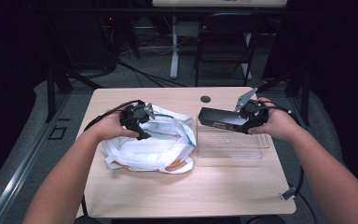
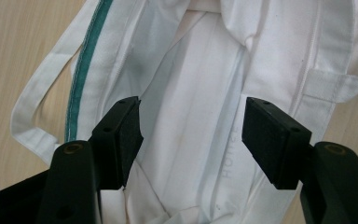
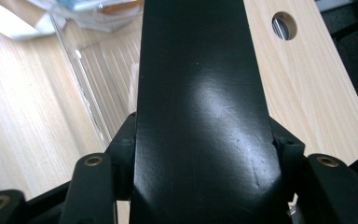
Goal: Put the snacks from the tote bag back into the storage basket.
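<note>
bag: white, green stripe | box: glossy black | bin: clear

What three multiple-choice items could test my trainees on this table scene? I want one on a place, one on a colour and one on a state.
1. Where does the black box sit?
A. Inside the white bag
B. Above the clear bin, in the right gripper
C. On the floor

2. What colour is the stripe along the white bag's edge?
A. Green
B. Red
C. Yellow

3. How do the left gripper's jaws stand?
A. Shut on the bag's strap
B. Shut on the black box
C. Open over the bag's mouth

Answers:
1 B: the high view shows the box held by the right gripper over the clear bin.
2 A: the left gripper view shows a green stripe beside the seam.
3 C: the left gripper view shows the jaws apart with bag cloth beyond them.
</note>
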A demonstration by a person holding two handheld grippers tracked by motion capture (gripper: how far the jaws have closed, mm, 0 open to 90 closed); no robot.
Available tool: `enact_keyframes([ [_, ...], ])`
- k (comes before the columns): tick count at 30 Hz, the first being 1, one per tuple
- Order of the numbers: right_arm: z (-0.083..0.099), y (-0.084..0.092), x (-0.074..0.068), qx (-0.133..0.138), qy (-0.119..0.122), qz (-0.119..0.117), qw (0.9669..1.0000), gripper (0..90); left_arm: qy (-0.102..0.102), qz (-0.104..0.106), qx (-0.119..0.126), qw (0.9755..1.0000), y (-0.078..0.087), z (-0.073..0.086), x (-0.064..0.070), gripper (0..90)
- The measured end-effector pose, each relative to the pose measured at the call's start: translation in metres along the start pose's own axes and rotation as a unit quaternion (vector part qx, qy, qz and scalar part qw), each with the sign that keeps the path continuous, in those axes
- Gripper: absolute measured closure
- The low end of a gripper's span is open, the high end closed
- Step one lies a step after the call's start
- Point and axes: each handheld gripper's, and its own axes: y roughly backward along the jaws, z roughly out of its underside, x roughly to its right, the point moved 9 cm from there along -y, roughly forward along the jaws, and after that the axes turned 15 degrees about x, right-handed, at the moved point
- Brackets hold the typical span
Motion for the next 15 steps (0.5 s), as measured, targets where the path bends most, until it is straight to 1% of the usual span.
enact_keyframes([
  [1, 0.001, -0.001, 0.000, 0.000, -0.002, -0.001, 1.0000, 42.9, 0.000, -0.002, 0.002, 1.0000, 0.000, 0.001, 0.000, 36.9],
  [4, 0.005, -0.006, -0.001, -0.003, -0.001, -0.003, 1.0000, 42.9, 0.002, -0.001, -0.004, 1.0000, 0.000, 0.003, 0.000, 36.9],
  [5, 0.008, -0.008, -0.001, -0.008, 0.001, -0.005, 1.0000, 42.9, 0.003, -0.001, -0.003, 1.0000, 0.000, 0.004, 0.000, 36.9],
  [8, 0.010, -0.011, -0.002, -0.005, -0.002, -0.007, 1.0000, 42.9, 0.005, -0.001, -0.005, 1.0000, 0.000, 0.004, 0.000, 36.9],
  [15, 0.017, -0.018, -0.002, -0.015, -0.002, -0.009, 0.9998, 42.9, 0.006, -0.003, -0.005, 1.0000, 0.002, 0.006, -0.001, 37.0],
])
